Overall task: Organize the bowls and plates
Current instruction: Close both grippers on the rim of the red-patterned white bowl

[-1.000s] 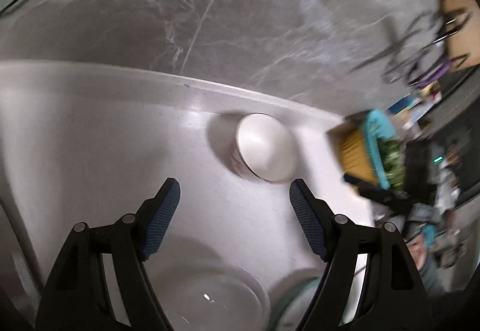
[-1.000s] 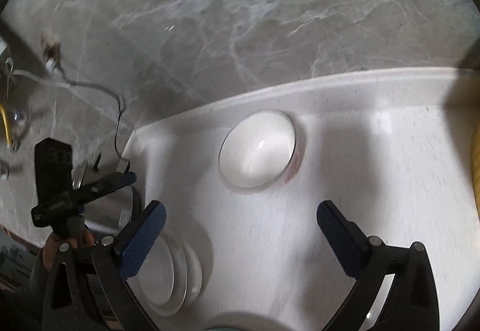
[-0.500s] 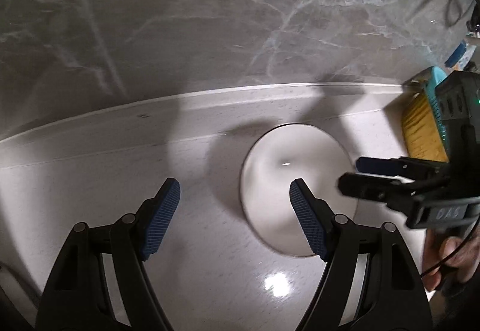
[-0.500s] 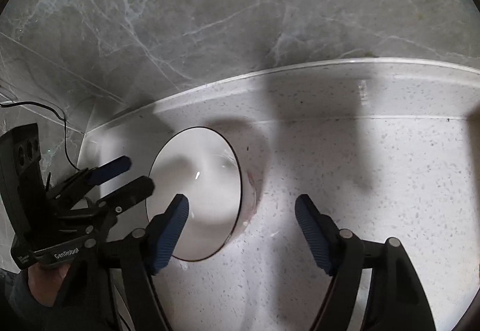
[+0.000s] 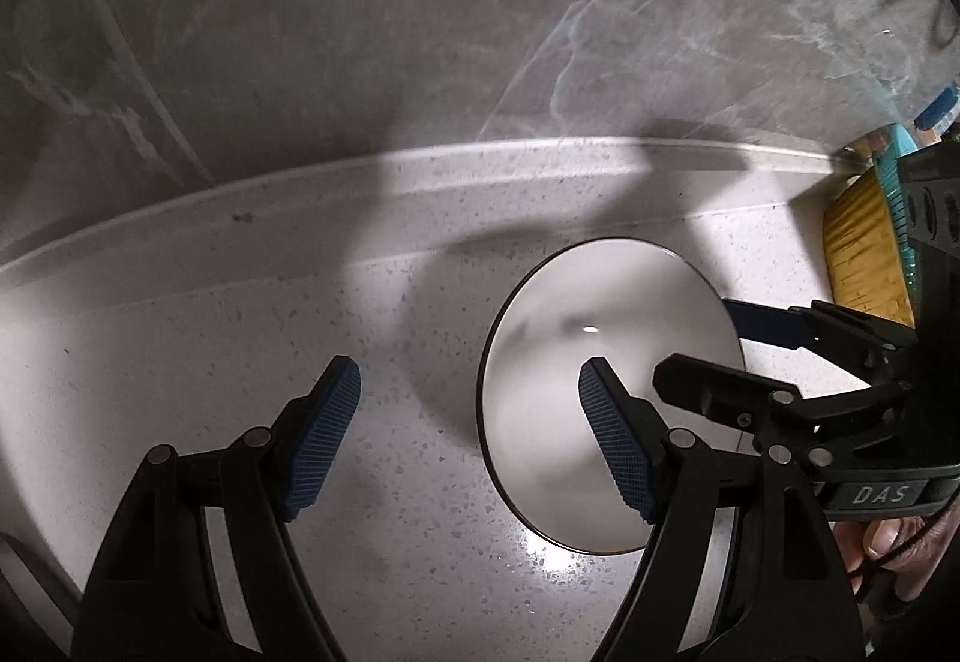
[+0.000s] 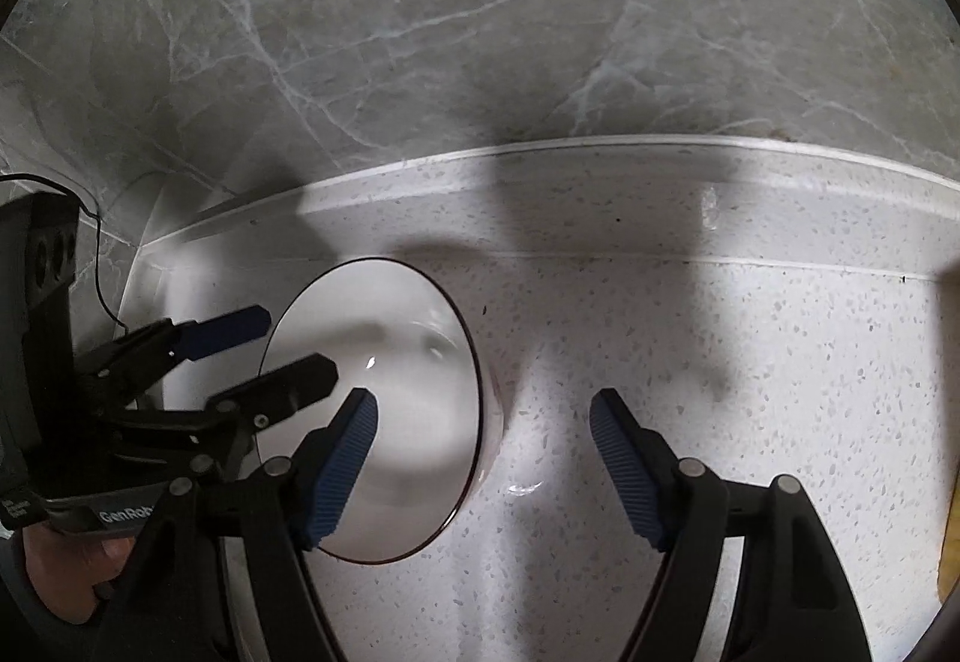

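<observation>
Left wrist view: we're looking down at a white speckled countertop (image 5: 210, 338) w/ a grey marble wall (image 5: 360, 32) behind it. Our left gripper (image 5: 465, 434) has its jaws apart, nothing clamped. Its left pad hangs over bare counter; its right pad (image 5: 615, 449) lies across the white bowl (image 5: 570, 362), inside the rim as seen from here; we can't tell if it touches. The bowl stands upright on the counter at approx 3 o'clock of frame centre. The right gripper (image 5: 714, 341) comes in from 3 o'clock, one finger on each side of the bowl's right rim, jaws apart, no pinch visible. A yellow-and-teal object (image 5: 864, 248) sits at 2 o'clock near the wall.

Right wrist view: same counter (image 6: 720, 362) and wall (image 6: 480, 14). The right gripper (image 6: 483, 452) is spread wide, not holding anything. Its left pad (image 6: 342, 470) overlaps the bowl (image 6: 408, 362), which sits at approx 8 o'clock; its right pad is over bare counter. The left gripper (image 6: 288, 344) enters from 9 o'clock, fingers straddling the bowl's left rim, jaws apart. Part of a hand (image 6: 72, 572) shows at 8 o'clock.
</observation>
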`<state>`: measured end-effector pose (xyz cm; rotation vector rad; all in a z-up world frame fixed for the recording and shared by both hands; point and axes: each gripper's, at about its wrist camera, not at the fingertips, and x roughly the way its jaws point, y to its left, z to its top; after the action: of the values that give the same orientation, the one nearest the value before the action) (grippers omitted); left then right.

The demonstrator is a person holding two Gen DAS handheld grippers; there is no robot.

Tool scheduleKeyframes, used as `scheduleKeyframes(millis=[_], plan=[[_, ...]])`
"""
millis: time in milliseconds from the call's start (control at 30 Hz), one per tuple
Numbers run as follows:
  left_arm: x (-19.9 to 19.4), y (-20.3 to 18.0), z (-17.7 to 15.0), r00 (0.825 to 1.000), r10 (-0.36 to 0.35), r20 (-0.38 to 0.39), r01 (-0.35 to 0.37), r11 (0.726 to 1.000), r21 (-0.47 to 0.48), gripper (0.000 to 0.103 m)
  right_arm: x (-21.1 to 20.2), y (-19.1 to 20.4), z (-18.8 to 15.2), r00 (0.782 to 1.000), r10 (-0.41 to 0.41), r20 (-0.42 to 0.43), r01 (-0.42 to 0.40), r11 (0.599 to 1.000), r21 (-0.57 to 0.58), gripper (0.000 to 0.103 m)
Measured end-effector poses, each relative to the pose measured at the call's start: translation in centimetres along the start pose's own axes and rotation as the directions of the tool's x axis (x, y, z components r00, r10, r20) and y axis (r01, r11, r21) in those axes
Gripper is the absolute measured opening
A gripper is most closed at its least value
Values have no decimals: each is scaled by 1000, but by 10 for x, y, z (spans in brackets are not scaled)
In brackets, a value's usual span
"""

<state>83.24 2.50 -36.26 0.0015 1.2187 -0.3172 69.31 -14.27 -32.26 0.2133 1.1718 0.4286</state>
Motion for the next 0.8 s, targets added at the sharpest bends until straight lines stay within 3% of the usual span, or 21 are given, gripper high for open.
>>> scheduleKeyframes(millis=[67,100,133,167,233,333,433,800], plan=[[5,0,2,1000,-16,-2,16,1000,-9,74,3,2,0,1000,1,-1,-1,1000,1,69],[6,3,0,1000,-18,-2,18,1000,-11,72,3,0,0,1000,4,-5,-4,1000,0,56],[11,-2,1,1000,-26,-4,26,1000,-11,62,5,0,-1,1000,6,-12,-6,1000,1,46],[13,-1,-2,999,-38,-14,38,999,-12,46,7,-1,-1,1000,5,-23,-5,1000,11,43],[19,2,-2,998,-52,-39,51,998,-22,29,8,-6,-2,1000,11,-29,-10,999,34,27],[24,8,-7,997,-61,-49,60,998,-23,12,8,-6,-2,999,23,-29,-22,999,38,16],[22,8,-12,996,-71,-46,70,997,-27,9,7,-1,0,999,3,-34,-2,1000,22,14],[15,-1,-9,997,-63,-54,61,998,-31,6,6,-5,3,998,56,-41,-53,996,71,13]])
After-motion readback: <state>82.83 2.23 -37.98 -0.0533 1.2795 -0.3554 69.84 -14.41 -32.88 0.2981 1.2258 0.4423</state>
